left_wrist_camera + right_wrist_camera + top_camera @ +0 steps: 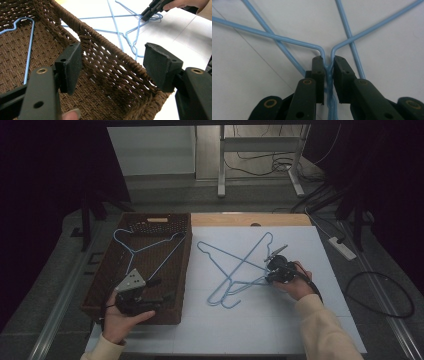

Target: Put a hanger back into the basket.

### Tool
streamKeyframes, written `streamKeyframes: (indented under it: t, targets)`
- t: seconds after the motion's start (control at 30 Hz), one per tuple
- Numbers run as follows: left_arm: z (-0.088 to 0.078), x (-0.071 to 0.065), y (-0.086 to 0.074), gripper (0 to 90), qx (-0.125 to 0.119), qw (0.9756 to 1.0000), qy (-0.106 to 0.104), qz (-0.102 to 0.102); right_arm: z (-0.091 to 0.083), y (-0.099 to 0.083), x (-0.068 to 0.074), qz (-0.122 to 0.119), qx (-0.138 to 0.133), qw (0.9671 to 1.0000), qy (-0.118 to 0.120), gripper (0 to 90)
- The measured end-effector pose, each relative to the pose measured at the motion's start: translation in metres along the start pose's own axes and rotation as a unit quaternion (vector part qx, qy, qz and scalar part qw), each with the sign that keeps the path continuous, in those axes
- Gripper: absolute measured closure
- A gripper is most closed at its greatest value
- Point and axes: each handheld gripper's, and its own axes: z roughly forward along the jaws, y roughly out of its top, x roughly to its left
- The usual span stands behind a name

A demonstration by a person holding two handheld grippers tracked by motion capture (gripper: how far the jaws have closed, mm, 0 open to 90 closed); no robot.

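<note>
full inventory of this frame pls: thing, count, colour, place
hangers on the mat: 2, light blue wire, crossed on the white mat
hanger in the basket: 1, light blue, lying inside
basket: 1, brown wicker, left of the mat
mat: 1, white, on the table
power strip: 1, white, floor at right
right gripper: 1, black, jaws at the neck of a mat hanger
left gripper: 1, black, jaws open astride the basket wall

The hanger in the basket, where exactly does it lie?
In the high view, the blue hanger lies inside the woven basket, left of the white mat.
</note>
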Motion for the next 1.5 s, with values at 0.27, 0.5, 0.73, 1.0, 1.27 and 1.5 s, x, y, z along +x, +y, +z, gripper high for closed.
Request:
streamKeyframes:
  t: [0.27, 0.5, 0.73, 1.0, 1.27, 1.5]
  targets:
    - [0.001, -0.001, 0.0, 32.8, 0.0, 1.0, 0.001, 0.002, -0.018, 0.001, 0.006, -0.001, -0.032, 0.9995, -0.005, 79.7]
    - [-0.001, -0.002, 0.001, 32.9, -0.003, 1.0, 0.001, 0.002, -0.036, -0.003, 0.003, 0.025, -0.072, 0.997, 0.013, 79.9]
    - [-0.002, -0.005, 0.004, 33.0, -0.008, 0.9999, 0.001, 0.007, -0.054, -0.007, 0.002, 0.034, -0.106, 0.9936, 0.018, 79.9]
    - [-0.001, -0.008, 0.006, 33.1, -0.009, 0.9999, -0.001, 0.011, -0.078, -0.006, 0.007, 0.029, -0.139, 0.9898, 0.01, 80.0]
    - [-0.003, -0.01, 0.008, 33.1, -0.012, 0.9998, -0.002, 0.013, -0.092, -0.007, 0.02, 0.018, -0.154, 0.9879, 0.015, 80.0]
    - [-0.001, -0.02, 0.015, 33.1, -0.011, 0.9997, -0.012, 0.02, -0.092, -0.014, 0.03, 0.012, -0.166, 0.9857, 0.026, 80.0]
